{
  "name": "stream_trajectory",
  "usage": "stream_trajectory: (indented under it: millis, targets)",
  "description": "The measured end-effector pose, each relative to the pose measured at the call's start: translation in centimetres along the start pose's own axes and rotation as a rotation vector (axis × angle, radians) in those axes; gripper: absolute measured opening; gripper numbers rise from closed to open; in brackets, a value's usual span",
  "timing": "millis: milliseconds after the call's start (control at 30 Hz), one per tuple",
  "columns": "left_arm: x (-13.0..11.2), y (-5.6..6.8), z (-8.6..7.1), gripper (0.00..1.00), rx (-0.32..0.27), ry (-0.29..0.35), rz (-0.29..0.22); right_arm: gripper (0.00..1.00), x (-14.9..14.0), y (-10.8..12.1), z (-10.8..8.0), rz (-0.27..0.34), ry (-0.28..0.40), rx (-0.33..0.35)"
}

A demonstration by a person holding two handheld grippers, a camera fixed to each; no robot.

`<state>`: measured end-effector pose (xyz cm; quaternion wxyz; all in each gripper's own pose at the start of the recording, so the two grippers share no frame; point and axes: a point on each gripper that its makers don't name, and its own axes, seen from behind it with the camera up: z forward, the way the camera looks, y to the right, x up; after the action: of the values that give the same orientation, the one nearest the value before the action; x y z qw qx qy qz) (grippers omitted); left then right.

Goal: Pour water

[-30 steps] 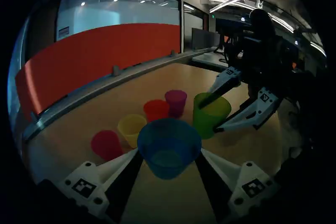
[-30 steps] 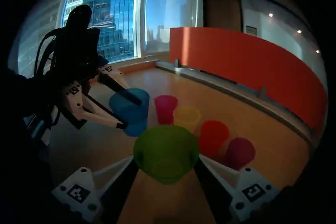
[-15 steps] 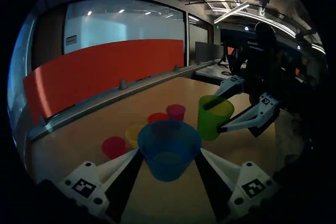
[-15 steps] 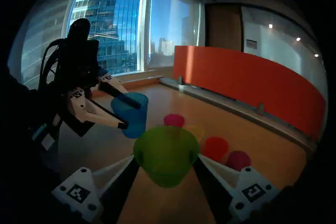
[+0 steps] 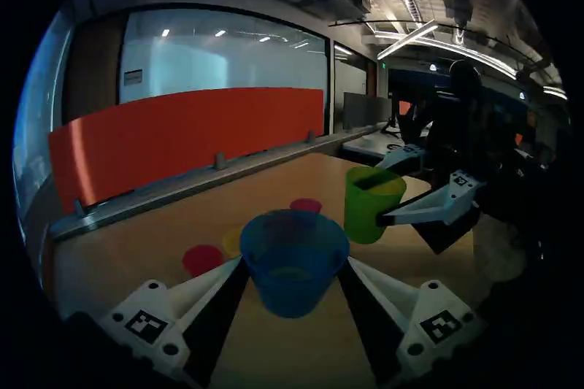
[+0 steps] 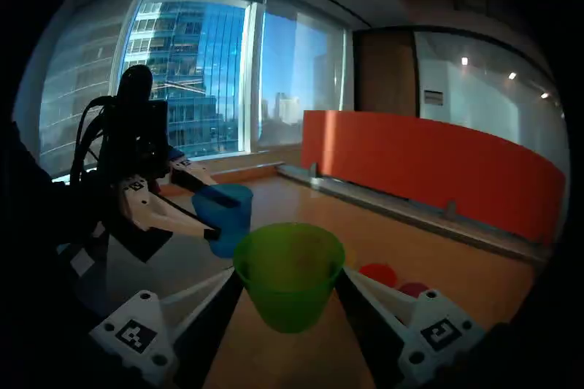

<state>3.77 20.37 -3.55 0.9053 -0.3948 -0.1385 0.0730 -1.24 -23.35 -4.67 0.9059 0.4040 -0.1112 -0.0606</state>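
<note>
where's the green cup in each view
Left gripper view: green cup right of centre, beyond the blue cup, gripped by the far fingers.
Right gripper view: green cup bottom centre, between this camera's own fingers.
Shared landmark: the orange wall panel.

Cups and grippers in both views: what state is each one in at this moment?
blue cup, upright, contents unclear
left gripper, shut on the blue cup
green cup, upright, contents unclear
right gripper, shut on the green cup
red cup, standing on the table, untouched
pink cup, standing on the table
yellow cup, on the table, partly hidden
</note>
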Motion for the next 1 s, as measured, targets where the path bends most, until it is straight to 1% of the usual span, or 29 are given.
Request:
stream_trajectory:
  millis: [267, 567, 767, 1000]
  targets:
    - [2.3, -0.2, -1.2, 0.84, 0.014, 0.100, -0.016, 0.89, 1.6, -0.3, 0.1, 0.012, 0.050, 0.004]
    - [3.8, -0.3, -1.6, 0.84, 0.026, 0.166, -0.024, 0.89, 2.7, -0.3, 0.4, 0.009, 0.082, 0.001]
    - [4.4, -0.4, -1.8, 0.84, 0.034, 0.180, -0.013, 0.89, 2.9, -0.3, 0.4, 0.005, 0.086, 0.001]
    - [4.6, -0.4, -1.7, 0.84, 0.047, 0.177, 0.020, 0.89, 3.2, -0.5, 0.3, 0.001, 0.092, 0.008]
